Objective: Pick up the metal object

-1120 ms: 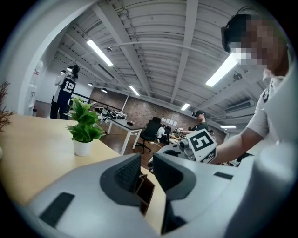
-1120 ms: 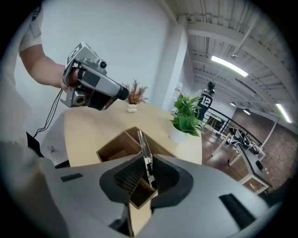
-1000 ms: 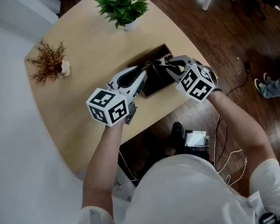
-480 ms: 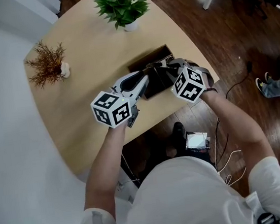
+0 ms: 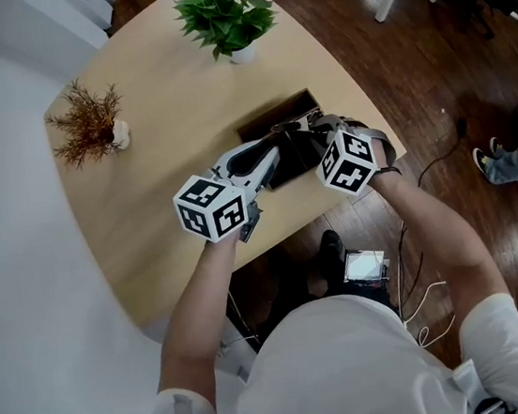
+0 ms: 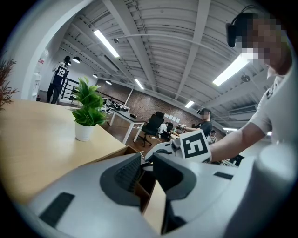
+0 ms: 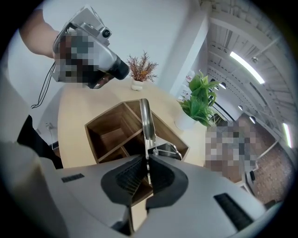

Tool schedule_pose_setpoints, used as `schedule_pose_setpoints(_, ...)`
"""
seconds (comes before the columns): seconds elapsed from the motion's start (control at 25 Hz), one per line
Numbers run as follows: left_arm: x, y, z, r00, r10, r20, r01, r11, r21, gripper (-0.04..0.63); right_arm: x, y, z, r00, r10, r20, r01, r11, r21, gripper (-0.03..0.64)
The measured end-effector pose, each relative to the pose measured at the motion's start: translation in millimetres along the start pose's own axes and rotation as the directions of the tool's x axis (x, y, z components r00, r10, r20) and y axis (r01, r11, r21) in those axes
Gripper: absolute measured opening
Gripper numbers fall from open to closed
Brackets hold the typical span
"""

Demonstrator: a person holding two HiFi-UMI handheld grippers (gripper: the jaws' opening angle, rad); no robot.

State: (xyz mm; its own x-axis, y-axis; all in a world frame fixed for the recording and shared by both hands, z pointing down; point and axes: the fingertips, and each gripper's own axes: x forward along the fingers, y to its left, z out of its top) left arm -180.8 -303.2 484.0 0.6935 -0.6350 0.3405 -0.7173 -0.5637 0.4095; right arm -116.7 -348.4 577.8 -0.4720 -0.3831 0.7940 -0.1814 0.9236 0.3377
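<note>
**Grasp stage.** Right gripper (image 7: pixel 146 163) is clamped on the metal utensil (image 7: pixel 145 116), which stands upright over the wooden divided box (image 7: pixel 103 115). Left gripper (image 6: pixel 146 163) is parted and empty nearby. The next move is likely a straight lift clear of the partitions.

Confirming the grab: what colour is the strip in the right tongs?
The strip is shiny silver; right gripper view.

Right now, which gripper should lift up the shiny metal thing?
Probably the right gripper. Its jaws are shut on the metal object, which it holds over the wooden box. The left gripper is open, with nothing between its jaws.
</note>
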Motion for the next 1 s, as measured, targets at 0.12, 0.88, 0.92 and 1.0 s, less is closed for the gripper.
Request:
schedule_pose_setpoints(0.12, 1, 0, 1, 1.000, -0.001, 0.003, 0.001, 1.000, -0.001, 0.061, 0, -2, 1, 1.000, -0.003, 0.001, 0.003, 1.000, 0.007, 0.012)
schedule_pose_setpoints(0.88, -5, -8, 2, 1.000, 0.002, 0.029, -0.001, 1.000, -0.019, 0.061, -18, -5, 8, 0.997, -0.058, 0.043, 0.056, 0.998, 0.037, 0.005)
schedule_pose_setpoints(0.92, -5, -10, 4, 0.999, 0.001, 0.032, 0.000, 1.000, -0.016, 0.061, -21, -6, 9, 0.997, -0.062, 0.046, 0.061, 0.997, 0.041, 0.005)
schedule_pose_setpoints(1.0, -8, -13, 6, 0.999, 0.000, 0.041, 0.000, 1.000, -0.014, 0.061, -26, -6, 11, 0.996, -0.072, 0.053, 0.069, 0.997, 0.044, 0.005)
